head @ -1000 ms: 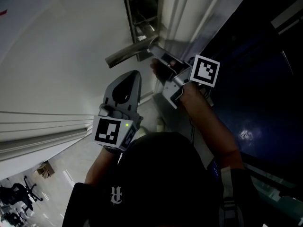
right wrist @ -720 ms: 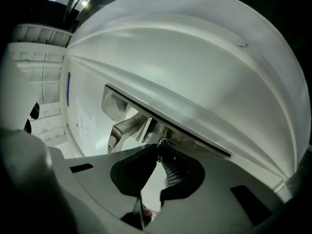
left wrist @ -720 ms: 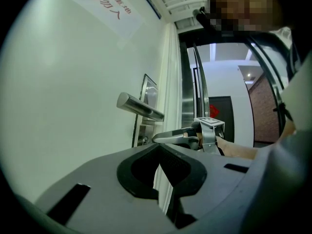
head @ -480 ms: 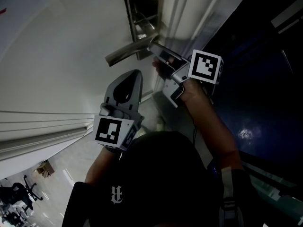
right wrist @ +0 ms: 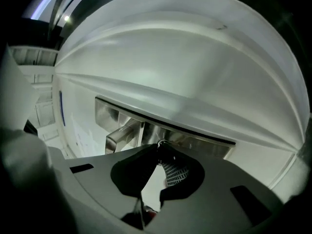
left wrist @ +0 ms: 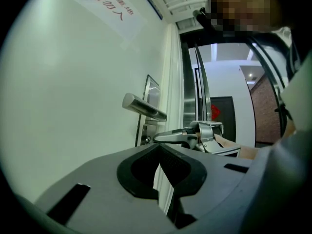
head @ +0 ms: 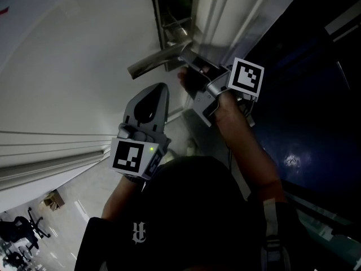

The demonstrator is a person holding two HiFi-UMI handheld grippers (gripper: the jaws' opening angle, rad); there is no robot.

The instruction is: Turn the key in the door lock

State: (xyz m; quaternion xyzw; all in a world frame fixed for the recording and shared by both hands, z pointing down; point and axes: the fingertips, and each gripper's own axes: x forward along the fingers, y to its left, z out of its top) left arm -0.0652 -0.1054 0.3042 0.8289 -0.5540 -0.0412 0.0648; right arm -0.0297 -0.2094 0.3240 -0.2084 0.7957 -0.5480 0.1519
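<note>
Right gripper (right wrist: 158, 152) pinches the key (right wrist: 160, 143) at the lock (right wrist: 204, 141); left gripper (left wrist: 158, 149), closed empty, faces a red-lettered Chinese sign (left wrist: 105, 6).

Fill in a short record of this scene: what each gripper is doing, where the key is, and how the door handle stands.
Left gripper: shut, empty, held back from the door
Right gripper: shut on the key, tip against the lock plate
Key: small metal piece at the plate, below the handle, mostly hidden by the right gripper
Door handle: silver lever, untouched, just above the right gripper
Task stage: key gripped at the lock
</note>
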